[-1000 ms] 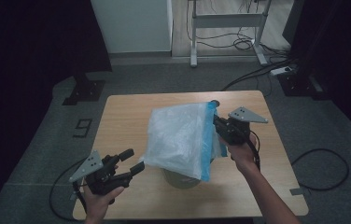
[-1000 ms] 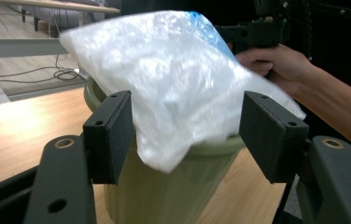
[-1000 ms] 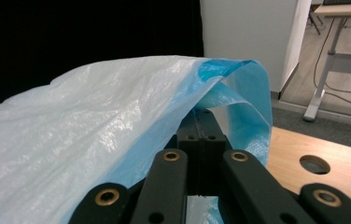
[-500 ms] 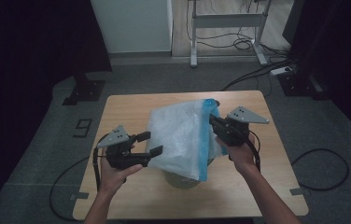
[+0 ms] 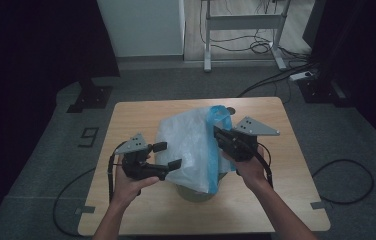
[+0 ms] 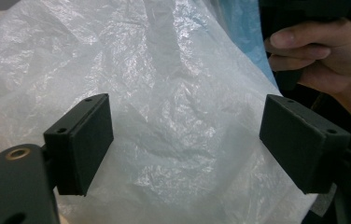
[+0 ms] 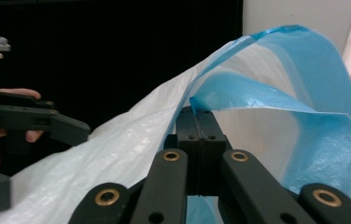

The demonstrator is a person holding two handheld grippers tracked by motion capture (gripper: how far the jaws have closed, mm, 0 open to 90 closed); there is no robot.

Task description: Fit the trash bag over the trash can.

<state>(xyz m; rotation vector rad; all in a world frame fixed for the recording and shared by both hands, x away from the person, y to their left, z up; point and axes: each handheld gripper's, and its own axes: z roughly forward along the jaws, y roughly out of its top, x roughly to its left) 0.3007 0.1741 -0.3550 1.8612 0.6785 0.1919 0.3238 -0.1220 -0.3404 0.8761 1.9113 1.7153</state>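
Here, in the high view, a translucent white plastic bag (image 5: 188,150) with a blue rim (image 5: 215,145) is sitting at the middle of the frame, draped over a grey round container (image 5: 196,192) that is peeking out below it on the wooden table (image 5: 126,112). The right gripper (image 5: 219,136) is coming in from the right of centre, held in the person's right hand (image 5: 248,167), and its jaws are pressing together on the blue rim of the bag. In the right gripper view the two black jaws are meeting at the lower middle of the frame with the blue film (image 7: 276,98) pinched between them, the band looping up and to the right while the white sheet (image 7: 113,158) is sloping down to the lower left.

The left gripper (image 5: 167,155) is lying at the lower left of the bag in the high view, gripped by the left hand (image 5: 128,182). Its jaws have just been opening and are standing well apart. In the left gripper view the two pads (image 6: 82,142) are framing the crinkled white plastic (image 6: 173,116), which is lying just beyond them; neither pad is pressing on it. The right hand's fingers (image 6: 304,46) are curling at the upper right of that frame.
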